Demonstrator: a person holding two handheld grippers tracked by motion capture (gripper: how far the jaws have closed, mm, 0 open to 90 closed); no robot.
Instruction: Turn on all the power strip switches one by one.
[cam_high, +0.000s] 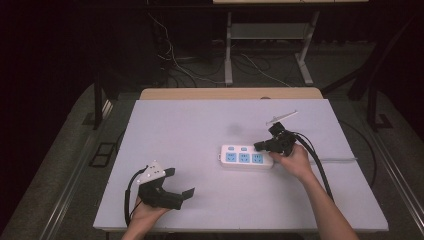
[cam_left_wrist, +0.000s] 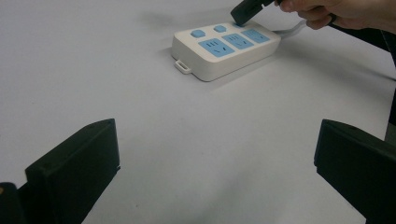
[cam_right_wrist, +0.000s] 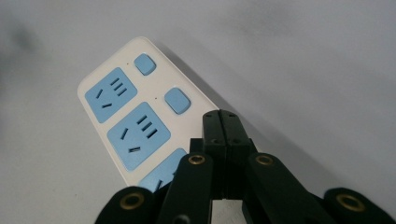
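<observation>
While the closed right gripper (cam_high: 259, 145) presses its button, the rigid white plastic power strip (cam_high: 245, 157) probably slides easily; left gripper (cam_high: 181, 185) gapes beside it.

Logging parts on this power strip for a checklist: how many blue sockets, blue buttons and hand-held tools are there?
Blue sockets: 3
Blue buttons: 3, the third under the tip of the right tool
Tools: 2, the left tool with jaws apart
Total: 8

My grippers are black: the left gripper (cam_high: 181, 187) carries a grey three-cornered plate, the right gripper (cam_right_wrist: 220, 122) shows brass screws, and black cables trail from both.
</observation>
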